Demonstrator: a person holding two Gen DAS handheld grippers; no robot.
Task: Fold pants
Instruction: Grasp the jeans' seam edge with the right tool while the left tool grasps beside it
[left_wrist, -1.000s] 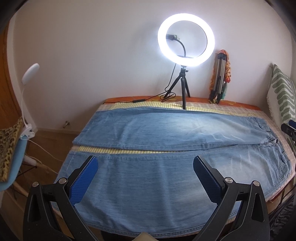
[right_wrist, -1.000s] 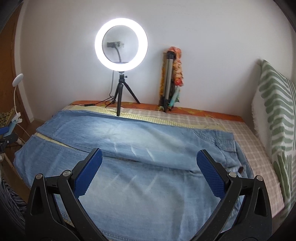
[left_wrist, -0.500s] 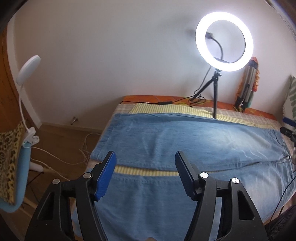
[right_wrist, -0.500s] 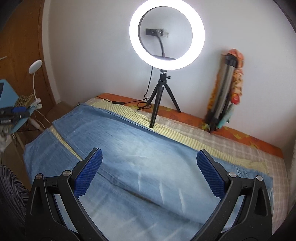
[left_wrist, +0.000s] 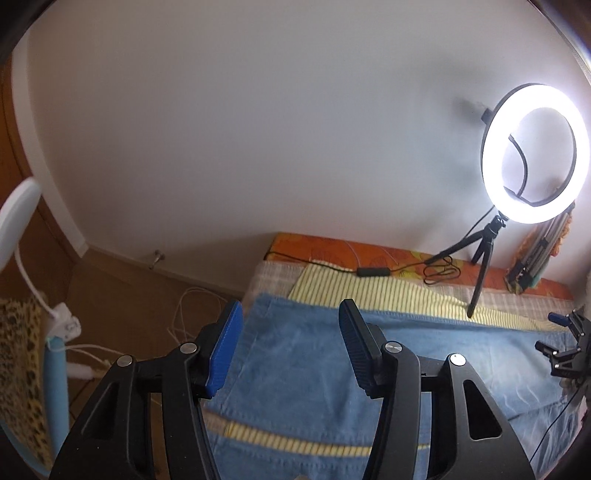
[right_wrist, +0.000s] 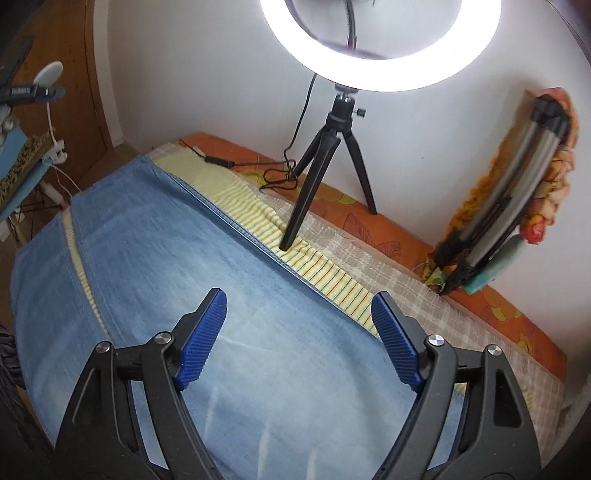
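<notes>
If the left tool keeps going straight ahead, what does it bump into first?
Probably the jeans: the open left tool points at the far leg's hem end. Depth is unclear; a flatter path might skim over onto the striped sheet.

The left gripper (left_wrist: 290, 347) is hanging in the air with its jaws parted to a moderate gap, blue ribbed pads (left_wrist: 224, 350) facing each other and clasping nothing. The right gripper (right_wrist: 299, 339) is poising with its jaws spread wider, its blue ribbed pads (right_wrist: 201, 338) likewise closing on nothing. In the left wrist view, the right gripper (left_wrist: 565, 350) is showing at the far right edge, well apart from the left one.
</notes>
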